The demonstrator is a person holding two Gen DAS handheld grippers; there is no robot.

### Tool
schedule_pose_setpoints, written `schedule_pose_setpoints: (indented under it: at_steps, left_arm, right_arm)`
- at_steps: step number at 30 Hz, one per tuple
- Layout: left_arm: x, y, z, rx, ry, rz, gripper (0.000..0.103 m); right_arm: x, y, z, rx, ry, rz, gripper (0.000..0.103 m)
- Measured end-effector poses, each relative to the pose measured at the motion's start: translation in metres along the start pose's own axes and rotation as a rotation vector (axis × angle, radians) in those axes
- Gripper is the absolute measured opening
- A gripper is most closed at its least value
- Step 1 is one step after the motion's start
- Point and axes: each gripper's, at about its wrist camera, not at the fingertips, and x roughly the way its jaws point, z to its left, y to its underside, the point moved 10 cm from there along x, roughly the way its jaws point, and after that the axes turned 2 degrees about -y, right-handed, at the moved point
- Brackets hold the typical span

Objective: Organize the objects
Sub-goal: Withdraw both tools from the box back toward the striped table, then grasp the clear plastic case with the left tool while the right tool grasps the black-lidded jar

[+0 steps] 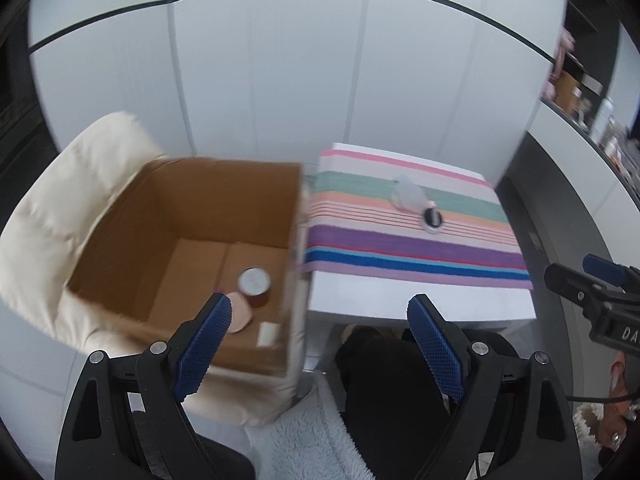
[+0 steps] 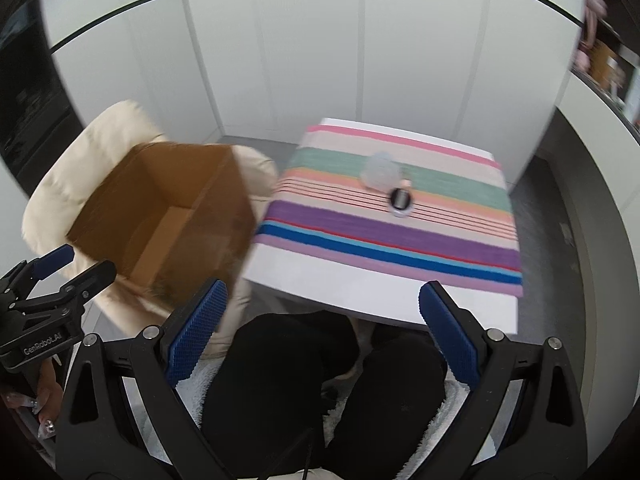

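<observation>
Done: cardboard box (image 1: 188,236) already holds a jar (image 1: 255,286), a pink pad (image 1: 239,314) and a white piece (image 1: 267,334).
Left: clear bottle (image 1: 410,194) and round tin (image 1: 432,219) lie on your striped cloth (image 1: 400,244).
Left gripper (image 1: 320,344): jaws wide apart, empty.
Right gripper (image 2: 322,332): jaws wide apart, empty.

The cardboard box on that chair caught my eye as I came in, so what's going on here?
A seated person holds a two-finger gripper in each hand; the left gripper and right gripper are both open and empty. The cardboard box on the cream chair already holds a white-lidded jar and some small items. A clear bottle and a small round tin remain on the striped cloth.
</observation>
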Motion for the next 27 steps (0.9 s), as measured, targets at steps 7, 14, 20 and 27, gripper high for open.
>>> schedule_pose_setpoints:
  at_steps: [7, 14, 20, 27]
  left_arm:
    - [0.025, -0.011, -0.055, 0.085, 0.061, 0.018, 0.091]
    - [0.056, -0.03, -0.091, 0.077, 0.1, 0.061, 0.091]
    - [0.092, -0.074, -0.118, 0.078, 0.079, 0.039, 0.091]
    - [0.159, -0.125, -0.15, 0.121, 0.068, 0.071, 0.091]
  right_arm:
    - [-0.004, -0.001, -0.073, 0.072, 0.08, -0.047, 0.098]
    - [0.011, -0.005, -0.131, 0.126, 0.122, -0.064, 0.098]
    - [0.04, -0.017, -0.169, 0.126, 0.129, -0.07, 0.098]
    - [0.102, -0.042, -0.208, 0.117, 0.103, -0.077, 0.098]
